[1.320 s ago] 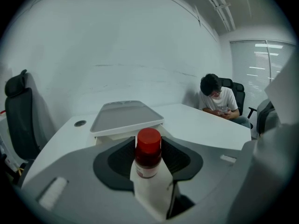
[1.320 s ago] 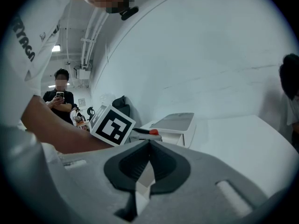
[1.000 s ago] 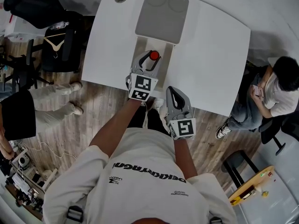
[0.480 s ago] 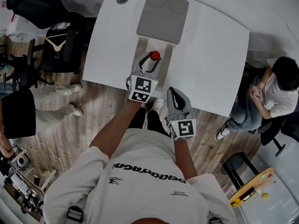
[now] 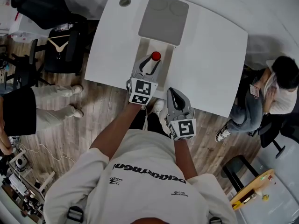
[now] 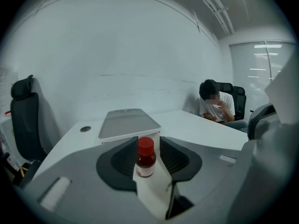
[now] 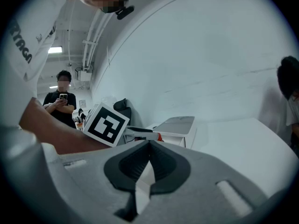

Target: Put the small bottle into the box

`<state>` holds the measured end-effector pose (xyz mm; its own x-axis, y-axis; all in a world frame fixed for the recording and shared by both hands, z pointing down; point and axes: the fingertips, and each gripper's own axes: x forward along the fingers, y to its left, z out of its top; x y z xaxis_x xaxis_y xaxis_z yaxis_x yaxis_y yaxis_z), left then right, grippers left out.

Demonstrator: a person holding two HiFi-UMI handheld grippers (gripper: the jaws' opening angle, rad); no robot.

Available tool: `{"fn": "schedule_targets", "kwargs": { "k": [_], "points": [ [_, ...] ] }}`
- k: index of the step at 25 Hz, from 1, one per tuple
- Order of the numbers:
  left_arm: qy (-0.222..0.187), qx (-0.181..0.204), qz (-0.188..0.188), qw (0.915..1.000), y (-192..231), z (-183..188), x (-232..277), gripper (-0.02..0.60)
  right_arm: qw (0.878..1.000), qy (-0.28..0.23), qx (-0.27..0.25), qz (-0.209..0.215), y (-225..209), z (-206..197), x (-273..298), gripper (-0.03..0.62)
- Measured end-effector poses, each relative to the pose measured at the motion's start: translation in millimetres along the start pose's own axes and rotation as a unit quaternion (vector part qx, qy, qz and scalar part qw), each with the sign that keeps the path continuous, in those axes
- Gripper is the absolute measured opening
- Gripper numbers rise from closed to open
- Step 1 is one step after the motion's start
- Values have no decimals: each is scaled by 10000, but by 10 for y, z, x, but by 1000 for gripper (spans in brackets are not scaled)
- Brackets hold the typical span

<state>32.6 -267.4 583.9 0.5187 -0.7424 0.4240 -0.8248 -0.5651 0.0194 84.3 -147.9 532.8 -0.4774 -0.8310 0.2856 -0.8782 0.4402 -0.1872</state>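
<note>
A small brown bottle with a red cap (image 5: 155, 56) (image 6: 145, 158) stands upright on a white strip in front of the box (image 5: 163, 13) (image 6: 128, 124), which is white with a grey lid. My left gripper (image 5: 152, 60) (image 6: 145, 149) reaches over the table's near edge. Its jaws have just been closing and stand on either side of the bottle, with a slim gap still showing on the right, so it is open. My right gripper (image 5: 172, 92) (image 7: 149, 146) hangs at the near table edge, shut and empty. From there the red cap (image 7: 160, 136) peeks past the left gripper.
The white table (image 5: 210, 55) has a round cable hole (image 5: 124, 2) at its far left. A seated person (image 5: 280, 85) is just off its right side. Black chairs (image 5: 60, 45) and a standing person (image 5: 18, 115) are to the left.
Neither gripper has visibly shifted and the bottle stands where it did. The seated person on the right has bent further forward.
</note>
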Motion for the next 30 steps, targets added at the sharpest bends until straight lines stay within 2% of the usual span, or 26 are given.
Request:
{"fn": "schedule_targets", "kwargs": {
  "k": [10, 22, 26, 30],
  "points": [
    [-154, -12, 64, 9999, -48, 81, -251, 83, 9999, -108, -85, 106, 121, 107, -62, -2],
    [-393, 68, 121, 9991, -83, 206, -561, 37, 9993, -243, -238, 153, 306, 214, -179, -2],
    [-445, 101, 97, 9989, -172, 242, -679, 3, 9991, -294, -272, 160, 342, 263, -255, -2],
    [-546, 74, 97, 9984, -166, 292, -767, 0, 9990, -339, -240, 178, 390, 309, -253, -2]
  ]
}}
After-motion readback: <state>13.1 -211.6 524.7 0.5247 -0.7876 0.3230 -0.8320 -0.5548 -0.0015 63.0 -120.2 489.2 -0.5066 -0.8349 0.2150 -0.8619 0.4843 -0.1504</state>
